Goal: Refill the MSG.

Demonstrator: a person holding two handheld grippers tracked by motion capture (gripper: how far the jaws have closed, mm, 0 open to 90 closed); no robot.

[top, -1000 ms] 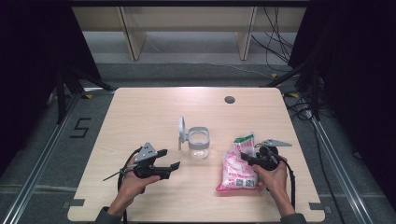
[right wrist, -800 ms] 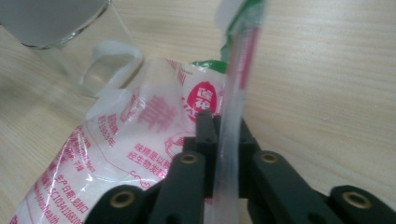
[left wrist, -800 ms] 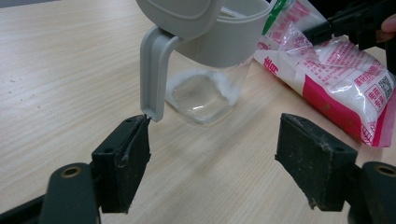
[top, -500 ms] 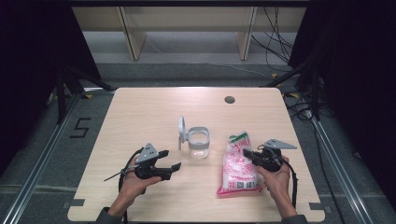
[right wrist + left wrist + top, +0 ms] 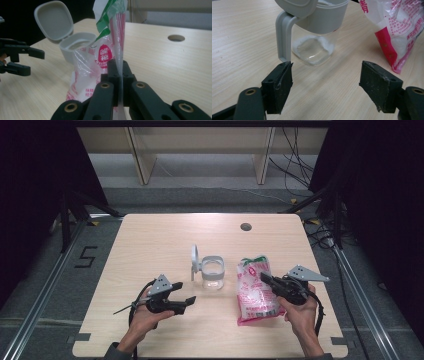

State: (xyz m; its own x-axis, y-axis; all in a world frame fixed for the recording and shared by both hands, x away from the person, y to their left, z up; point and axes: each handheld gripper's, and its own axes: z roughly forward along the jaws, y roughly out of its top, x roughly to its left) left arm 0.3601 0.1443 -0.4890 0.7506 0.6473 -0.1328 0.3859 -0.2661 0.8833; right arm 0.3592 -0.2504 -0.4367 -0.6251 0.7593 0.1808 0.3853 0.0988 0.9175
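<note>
A pink and white plastic bag [image 5: 255, 290] of white granules stands tilted on the table at the right, its green-striped top [image 5: 110, 15] raised. My right gripper [image 5: 265, 279] is shut on the bag's side edge, and the film [image 5: 100, 60] is pinched between the pads. Left of the bag stands a clear jar [image 5: 212, 272] with a grey collar, its flip lid [image 5: 194, 256] open and upright. My left gripper [image 5: 189, 302] rests low at the front left, open, with nothing between its fingers. In the left gripper view, the left gripper [image 5: 327, 87] points at the jar [image 5: 314, 47] from a short way off.
The light wooden table [image 5: 150, 245] has a round cable hole [image 5: 245, 226] near its far right edge. Wooden shelving [image 5: 200, 150] stands beyond the far edge. Cables [image 5: 320, 230] lie on the floor at the right, and a "5" [image 5: 86, 256] is marked on the floor at the left.
My right gripper has risen with the bag's edge in it, and the bag has come up from lying flat to standing more upright. The left gripper has not moved.
</note>
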